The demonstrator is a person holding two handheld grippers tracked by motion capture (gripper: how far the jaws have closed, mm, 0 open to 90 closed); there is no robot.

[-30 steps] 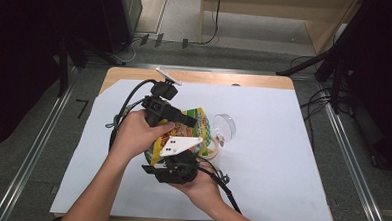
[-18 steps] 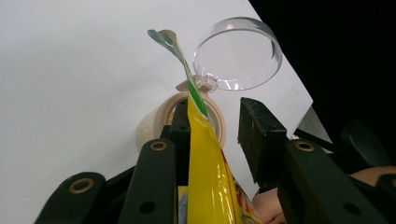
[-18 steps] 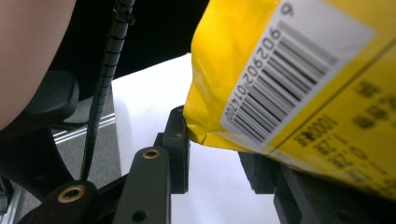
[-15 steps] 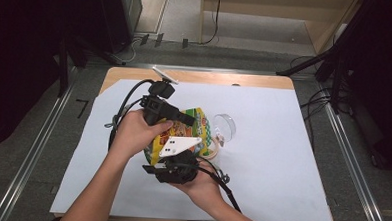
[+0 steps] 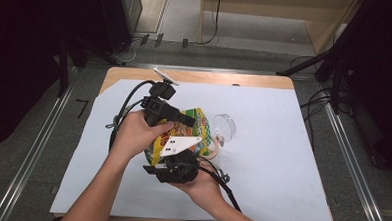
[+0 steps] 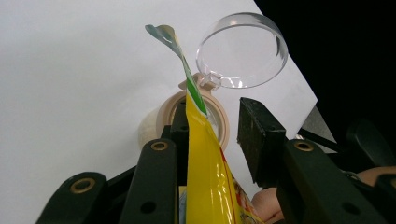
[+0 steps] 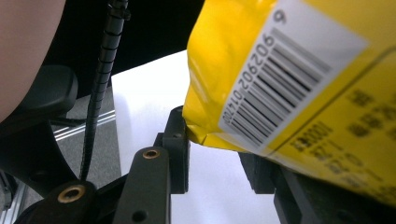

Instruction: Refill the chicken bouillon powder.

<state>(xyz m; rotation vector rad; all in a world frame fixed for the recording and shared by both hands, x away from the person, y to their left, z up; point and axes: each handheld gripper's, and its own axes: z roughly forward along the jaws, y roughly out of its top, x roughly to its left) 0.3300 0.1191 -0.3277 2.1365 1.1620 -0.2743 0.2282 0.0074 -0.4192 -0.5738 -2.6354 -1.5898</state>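
White-papered table [image 5: 282,159]: yellow bag [image 5: 196,121] clamped by right gripper [image 5: 174,162]; left gripper [image 6: 212,123] around bag's edge, grip undeterminable, above open jar [image 6: 219,121].

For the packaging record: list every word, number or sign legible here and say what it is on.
"6 902902 01420": digits along the barcode on the white label of the yellow bag, right gripper view; any further digits are hidden.
Dark print beside the barcode: blurred, unreadable.
Bag front in the high view: print too small to read.
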